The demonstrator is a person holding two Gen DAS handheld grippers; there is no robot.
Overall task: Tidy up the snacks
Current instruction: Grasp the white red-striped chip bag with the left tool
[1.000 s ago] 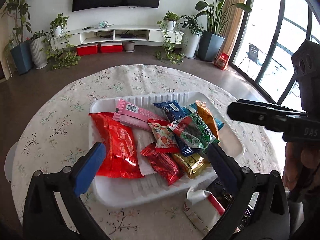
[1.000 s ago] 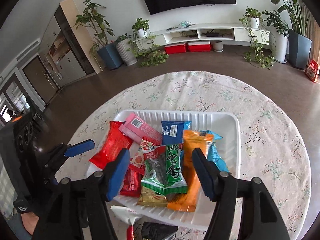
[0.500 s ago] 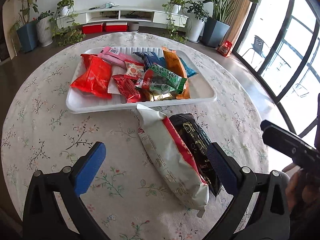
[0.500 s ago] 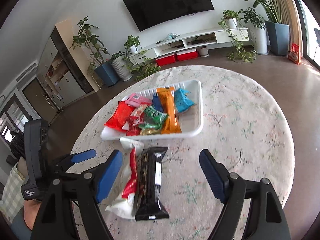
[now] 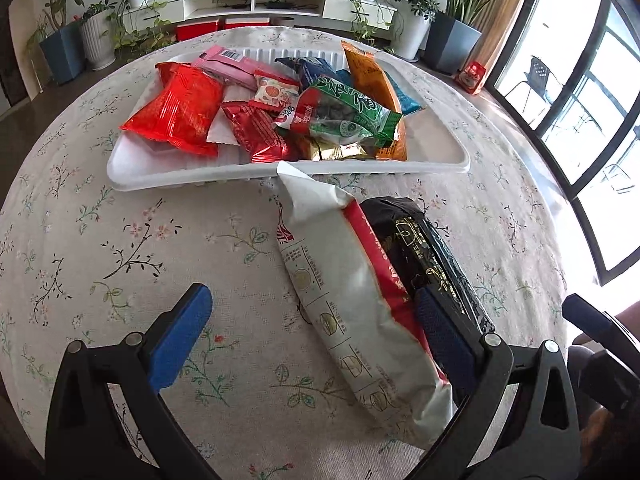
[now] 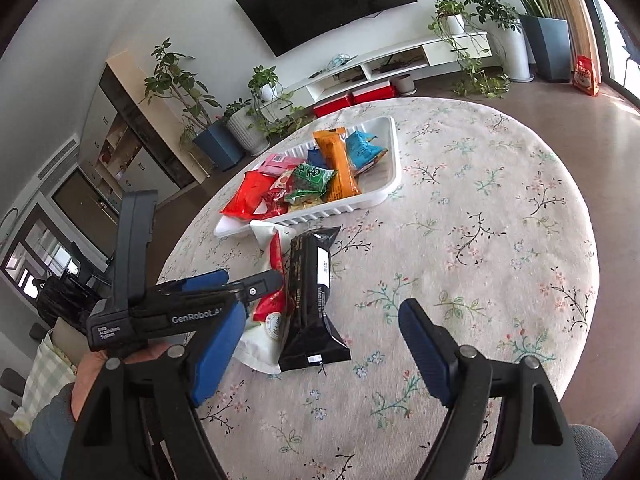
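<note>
The left gripper [image 5: 310, 334] stands with its jaws wide and nothing pinched: the white-and-red packet [image 5: 352, 300] lies between the pads, its right edge against the right pad. The right gripper [image 6: 320, 354] is likewise wide and empty, with the black packet [image 6: 310, 300] just ahead at 12 o'clock, not yet between the pads.

The two long packets lie side by side and touching, the black one partly riding on the white one's red edge. A closing left jaw would likely catch both, or shove the black packet off toward 3 o'clock; the slick film may also slip from a shallow pinch. With both grippers crowding the same pair, their fingers could knock together.

Beyond, at 12 o'clock, the white tray [image 5: 360, 168] sits on the floral tablecloth [image 5: 120, 240], already heaped with small snacks; the white packet's crimped end touches its near rim. Free room shows only at the tray's 3 o'clock end, tight for long packets.
</note>
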